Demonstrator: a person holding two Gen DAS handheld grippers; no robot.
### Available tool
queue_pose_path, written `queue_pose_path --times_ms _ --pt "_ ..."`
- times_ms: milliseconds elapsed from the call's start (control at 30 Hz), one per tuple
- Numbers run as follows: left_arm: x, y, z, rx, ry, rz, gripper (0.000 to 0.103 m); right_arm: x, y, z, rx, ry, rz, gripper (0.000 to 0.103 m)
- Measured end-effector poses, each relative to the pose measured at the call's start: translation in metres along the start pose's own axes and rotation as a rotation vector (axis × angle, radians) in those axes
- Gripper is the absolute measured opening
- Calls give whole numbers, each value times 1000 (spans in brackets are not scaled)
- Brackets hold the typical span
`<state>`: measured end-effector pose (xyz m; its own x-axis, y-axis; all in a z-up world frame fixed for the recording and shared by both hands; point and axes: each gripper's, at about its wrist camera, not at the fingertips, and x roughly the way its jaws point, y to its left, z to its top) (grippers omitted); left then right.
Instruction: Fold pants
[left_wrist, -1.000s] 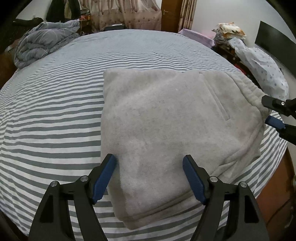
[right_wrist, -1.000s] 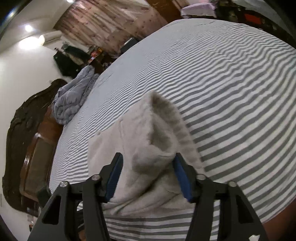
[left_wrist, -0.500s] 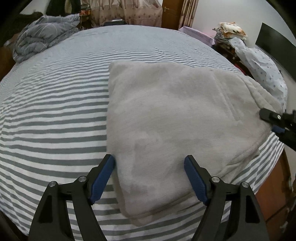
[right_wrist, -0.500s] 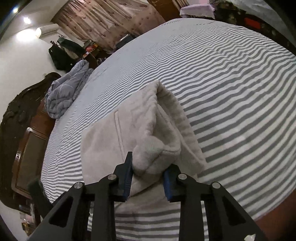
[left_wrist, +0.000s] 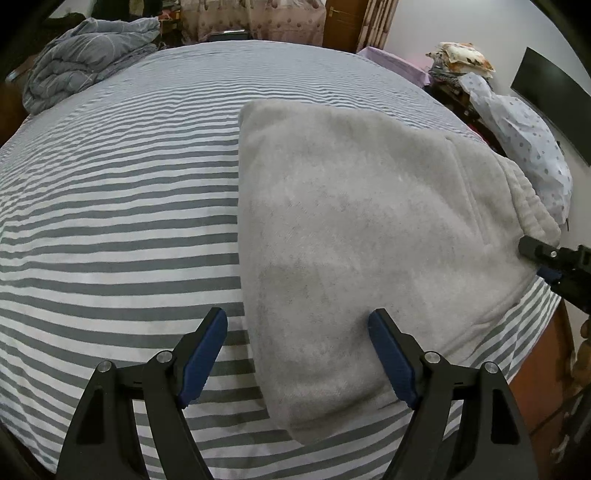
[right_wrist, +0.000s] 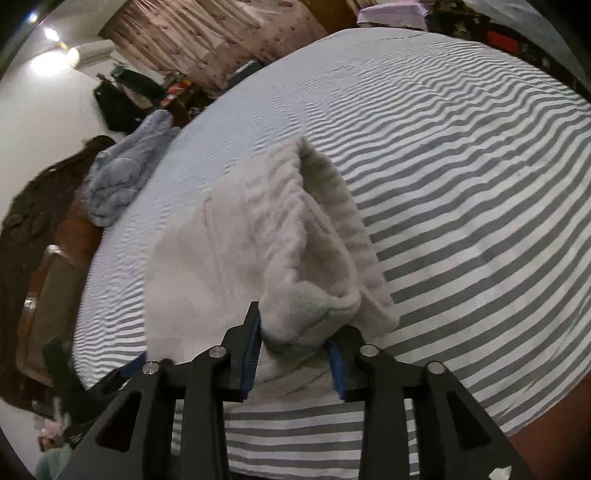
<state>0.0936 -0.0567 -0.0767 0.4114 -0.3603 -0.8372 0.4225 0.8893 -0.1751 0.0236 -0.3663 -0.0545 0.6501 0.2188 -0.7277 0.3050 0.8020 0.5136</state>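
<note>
The grey fleece pants (left_wrist: 362, 236) lie folded on the striped bed (left_wrist: 118, 206), near its front right corner. My left gripper (left_wrist: 297, 332) is open and empty, its jaws straddling the folded left edge of the pants from above. My right gripper (right_wrist: 293, 339) is shut on the ribbed waistband end (right_wrist: 314, 295) of the pants and lifts it a little into a bunch. The right gripper also shows at the right edge of the left wrist view (left_wrist: 554, 258).
A crumpled grey duvet (left_wrist: 85, 77) lies at the bed's far left corner. A dotted white bag (left_wrist: 524, 147) and a dark screen (left_wrist: 554, 103) stand beyond the right side. The wooden bed frame (right_wrist: 40, 295) runs along the near edge.
My right gripper has closed on the waistband end and pulled it up into a bunch. My left gripper has shifted left, so the pants' left edge now sits between its jaws.
</note>
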Motion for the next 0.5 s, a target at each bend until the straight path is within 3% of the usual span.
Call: queue_pose_path --times_ms 67,200,367,500 --pt "-4 3 4 -16 5 -26 80 -10 -4 3 20 -11 46 38" --pt "-17 21 11 -112 -5 -150 80 -28 -14 -2 35 -29 69 73" --pt "-16 58 19 -267 15 -251 80 -23 -32 -12 55 34 127 78" --pt "-2 78 21 -352 64 -316 80 -12 -53 -13 140 41 208 89"
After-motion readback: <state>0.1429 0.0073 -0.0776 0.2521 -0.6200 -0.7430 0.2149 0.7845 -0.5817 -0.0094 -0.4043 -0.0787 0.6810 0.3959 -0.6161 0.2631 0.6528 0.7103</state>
